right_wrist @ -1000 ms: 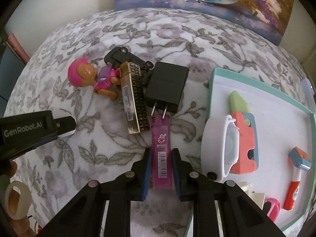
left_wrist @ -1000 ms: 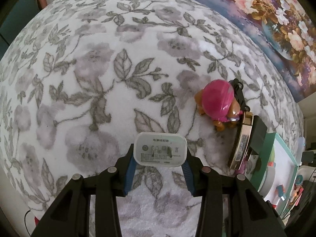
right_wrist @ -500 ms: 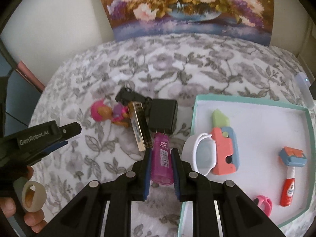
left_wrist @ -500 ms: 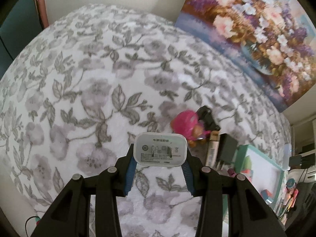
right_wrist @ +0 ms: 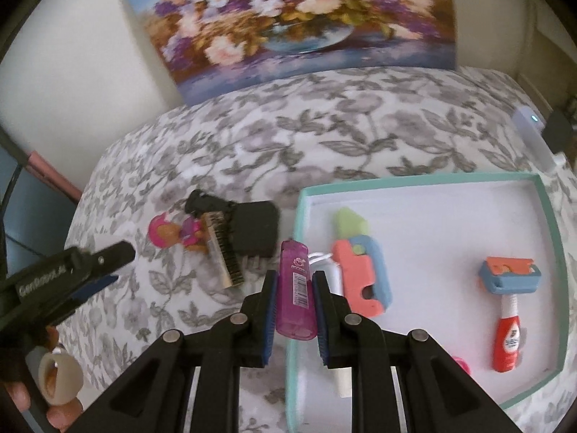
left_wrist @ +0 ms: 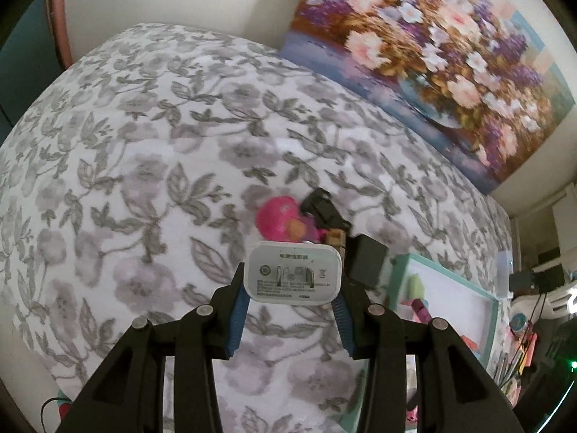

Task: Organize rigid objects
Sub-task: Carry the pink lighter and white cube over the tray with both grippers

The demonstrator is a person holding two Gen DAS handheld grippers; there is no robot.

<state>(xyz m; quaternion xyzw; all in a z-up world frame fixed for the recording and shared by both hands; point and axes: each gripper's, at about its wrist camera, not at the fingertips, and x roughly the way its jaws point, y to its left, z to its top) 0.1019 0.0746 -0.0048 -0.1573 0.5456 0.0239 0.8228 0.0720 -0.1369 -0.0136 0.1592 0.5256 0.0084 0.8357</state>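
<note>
My left gripper [left_wrist: 292,290] is shut on a white plug adapter [left_wrist: 293,275] and holds it above the floral cloth. My right gripper [right_wrist: 295,288] is shut on a pink lighter [right_wrist: 295,290], raised over the left rim of the teal tray [right_wrist: 548,223]. The tray holds a coral and blue toy [right_wrist: 360,274], a toy razor [right_wrist: 508,299] and a white band partly hidden by my fingers. On the cloth lie a pink-helmeted figure [right_wrist: 169,232], a black toy car [right_wrist: 203,202], a gold bar [right_wrist: 225,252] and a black charger [right_wrist: 254,227]. The left gripper also shows in the right wrist view [right_wrist: 108,263].
A flower painting [right_wrist: 288,18] leans on the wall behind the floral cloth [left_wrist: 126,144]. A white device with a blue light [right_wrist: 533,137] lies past the tray's far right corner. The tray also shows in the left wrist view [left_wrist: 450,296], with clutter at the far right.
Both grippers have risen and pulled back, so the objects look smaller. The right gripper has carried the pink lighter off the cloth to the tray's left rim. The left still holds the adapter.
</note>
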